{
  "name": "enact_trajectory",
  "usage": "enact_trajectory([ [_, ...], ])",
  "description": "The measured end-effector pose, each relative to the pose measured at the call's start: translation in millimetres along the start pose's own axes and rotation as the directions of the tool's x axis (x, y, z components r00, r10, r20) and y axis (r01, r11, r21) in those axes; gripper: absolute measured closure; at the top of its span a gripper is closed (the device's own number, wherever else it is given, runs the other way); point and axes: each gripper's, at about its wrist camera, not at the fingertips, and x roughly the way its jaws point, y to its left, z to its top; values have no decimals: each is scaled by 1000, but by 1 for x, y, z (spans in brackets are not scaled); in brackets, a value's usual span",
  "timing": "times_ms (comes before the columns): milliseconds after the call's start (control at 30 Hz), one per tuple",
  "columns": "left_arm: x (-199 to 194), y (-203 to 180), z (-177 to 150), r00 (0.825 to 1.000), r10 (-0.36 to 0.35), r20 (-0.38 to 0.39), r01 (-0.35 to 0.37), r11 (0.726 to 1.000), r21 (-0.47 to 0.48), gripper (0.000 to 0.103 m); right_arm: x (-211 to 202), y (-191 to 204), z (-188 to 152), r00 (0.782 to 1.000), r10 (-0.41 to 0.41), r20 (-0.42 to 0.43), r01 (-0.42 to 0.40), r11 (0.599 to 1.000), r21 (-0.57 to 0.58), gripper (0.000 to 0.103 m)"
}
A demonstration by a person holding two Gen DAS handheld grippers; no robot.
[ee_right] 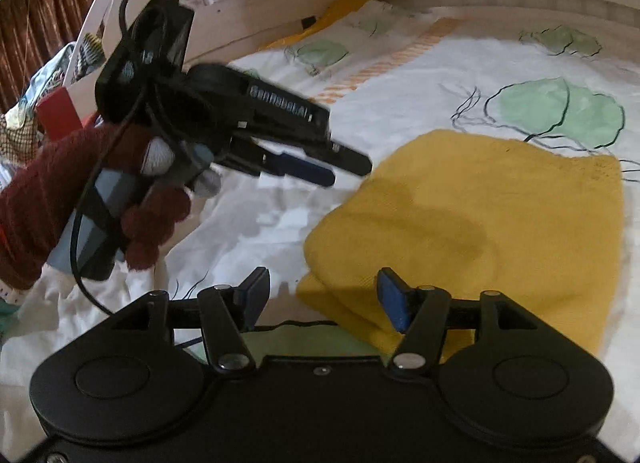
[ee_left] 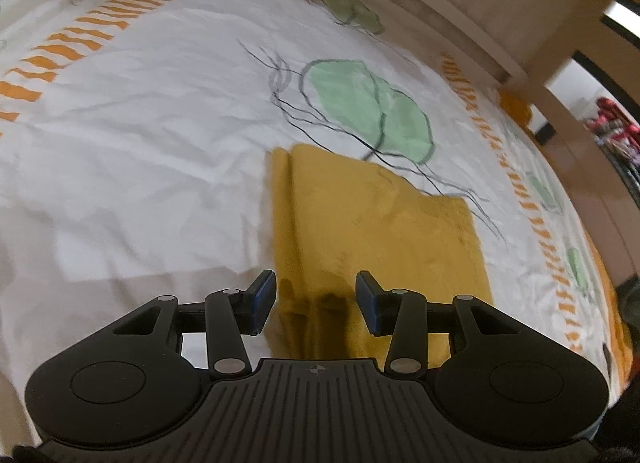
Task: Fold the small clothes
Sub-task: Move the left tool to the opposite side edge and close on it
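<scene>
While the folded mustard-yellow knitted garment (ee_left: pixel 376 239) lies flat on the white bed sheet printed with green leaves and orange stripes (ee_left: pixel 152 135), the left gripper (ee_left: pixel 316 303) hangs just above its near edge with fingers (ee_left: pixel 262 301) spread wide and holding nothing. In the right wrist view the right gripper (ee_right: pixel 322 301) is likewise wide open and empty, the garment (ee_right: pixel 500 215) reaching from between its fingers out toward two o'clock. At ten o'clock there, a hand in a dark red knitted glove (ee_right: pixel 80 191) grips the left gripper (ee_right: pixel 332 169), whose tips hover just beside the garment's edge.
</scene>
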Motion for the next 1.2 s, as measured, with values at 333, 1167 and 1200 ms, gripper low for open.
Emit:
enact_trajectory([
  [333,2,-26,-26,983,-167,-77,170,985,35,60,-28,-27,-8,996,-85,29,82,992,91,38],
  [1167,-10,-4,-57,961,-255,-112,254,967,-19,100,-74,-64,-41,992,-86,90,60,964,258,38],
  [1200,-10,-3,-59,967,-227,-118,228,974,-5,100,-74,-65,-41,992,-89,89,63,964,258,38],
])
